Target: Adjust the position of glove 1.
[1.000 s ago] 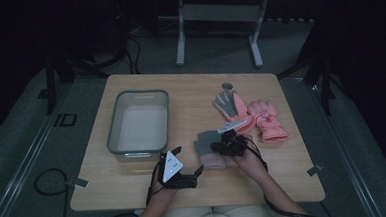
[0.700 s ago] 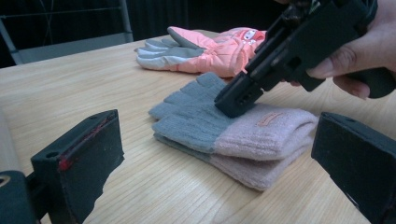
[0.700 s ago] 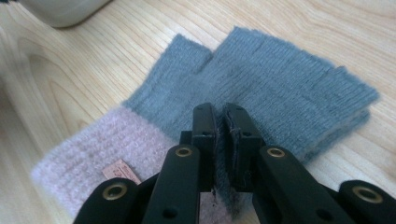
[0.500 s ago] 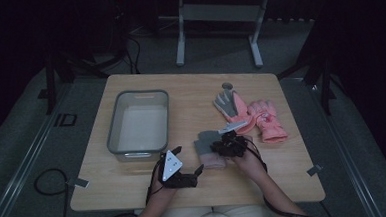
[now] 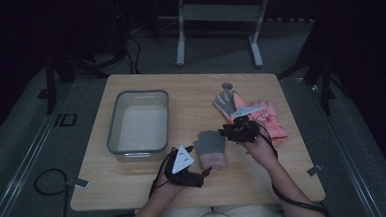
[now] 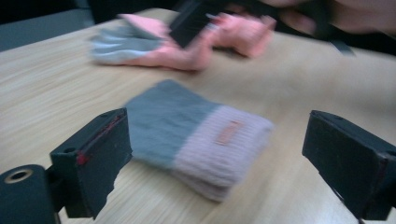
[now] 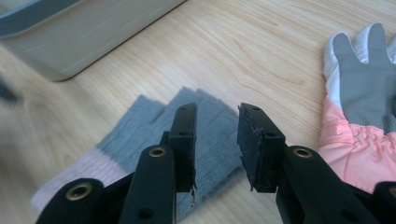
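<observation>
- Wooden table (image 5: 135, 186): folded grey-pink knit glove (image 5: 210, 148) lies at my twelve o'clock.
- My right gripper (image 7: 215, 140) has just been opening, empty above it; left gripper (image 6: 219, 163) gapes, empty.
- Closing early could snag one layer, unfolding the glove.

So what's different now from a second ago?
The right gripper has lifted off the grey mitten; its jaws have just been opening, nothing between them. The left gripper rose a little; its wide jaws have just been closing a bit, empty. Mitten, pink gloves and tub stayed put.
</observation>
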`<state>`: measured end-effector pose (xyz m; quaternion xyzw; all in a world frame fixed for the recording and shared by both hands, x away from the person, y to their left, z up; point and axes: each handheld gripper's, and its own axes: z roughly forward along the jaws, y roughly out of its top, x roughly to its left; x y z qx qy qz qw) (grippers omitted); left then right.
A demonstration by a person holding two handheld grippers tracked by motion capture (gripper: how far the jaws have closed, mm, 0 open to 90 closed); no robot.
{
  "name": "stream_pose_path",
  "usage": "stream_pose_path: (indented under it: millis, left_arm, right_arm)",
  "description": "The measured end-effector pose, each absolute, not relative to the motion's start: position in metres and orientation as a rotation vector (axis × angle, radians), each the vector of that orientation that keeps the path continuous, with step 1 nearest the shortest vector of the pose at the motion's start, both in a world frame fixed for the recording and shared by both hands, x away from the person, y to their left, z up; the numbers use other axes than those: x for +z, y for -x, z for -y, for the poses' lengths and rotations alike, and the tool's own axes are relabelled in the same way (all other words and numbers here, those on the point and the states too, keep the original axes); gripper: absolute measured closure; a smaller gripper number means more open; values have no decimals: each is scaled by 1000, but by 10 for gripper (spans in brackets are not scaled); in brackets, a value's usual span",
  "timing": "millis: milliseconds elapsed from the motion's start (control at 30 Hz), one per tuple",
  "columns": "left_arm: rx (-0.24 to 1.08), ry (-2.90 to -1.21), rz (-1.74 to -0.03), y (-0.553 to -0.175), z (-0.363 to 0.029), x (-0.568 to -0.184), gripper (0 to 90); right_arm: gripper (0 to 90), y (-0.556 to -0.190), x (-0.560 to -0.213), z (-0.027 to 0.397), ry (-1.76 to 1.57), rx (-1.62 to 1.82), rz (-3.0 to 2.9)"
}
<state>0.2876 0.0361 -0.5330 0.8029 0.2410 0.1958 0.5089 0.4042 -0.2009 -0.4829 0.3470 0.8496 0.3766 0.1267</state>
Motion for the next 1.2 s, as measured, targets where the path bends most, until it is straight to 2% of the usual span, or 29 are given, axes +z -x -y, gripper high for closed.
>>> stream_pose_path:
  millis: [67,200,267,333,400,467,533,700,900,933,1000,1067,1133,1200]
  left_arm:
    - [470,-1990,-521,-290,-29,-533,132]
    - [470,-2094,-426,-298,-15,-538,148]
    - [446,-2142,-380,-304,-11,-541,206]
    - [485,-2201,-326,-307,-8,-546,253]
    - [477,-2229,-301,-309,-5,-549,271]
    - [493,-2243,-265,-310,-4,-551,312]
    - [501,-2270,-247,-311,-2,-553,314]
    - [500,-2315,-250,-314,1,-553,361]
    - [553,-2322,-226,-314,1,-557,424]
    - [556,-2325,-223,-314,2,-557,425]
    - [633,-2353,-158,-310,4,-559,436]
    - [651,-2355,-161,-310,5,-559,447]
    - [662,-2351,-164,-311,4,-558,520]
    - [642,-2344,-180,-313,3,-556,570]
  right_arm:
    - [678,-408,-485,200,-1015,1084,-2471]
    - [650,-415,-492,196,-1028,1093,-2486]
    - [630,-418,-497,194,-1045,1084,-2486]
    - [630,-419,-502,192,-1055,1070,-2482]
    - [630,-420,-506,191,-1061,1067,-2484]
    - [599,-422,-515,190,-1079,1035,-2486]
    - [556,-425,-520,191,-1094,1023,-2482]
    - [532,-430,-531,191,-1106,969,-2501]
    - [391,-434,-541,191,-1144,941,-2523]
    - [389,-434,-542,192,-1142,939,-2520]
    - [373,-435,-544,194,-1167,957,-2520]
    - [391,-436,-544,195,-1208,976,-2528]
    - [412,-437,-545,196,-1227,984,-2535]
    - [479,-437,-544,196,-1231,995,-2553]
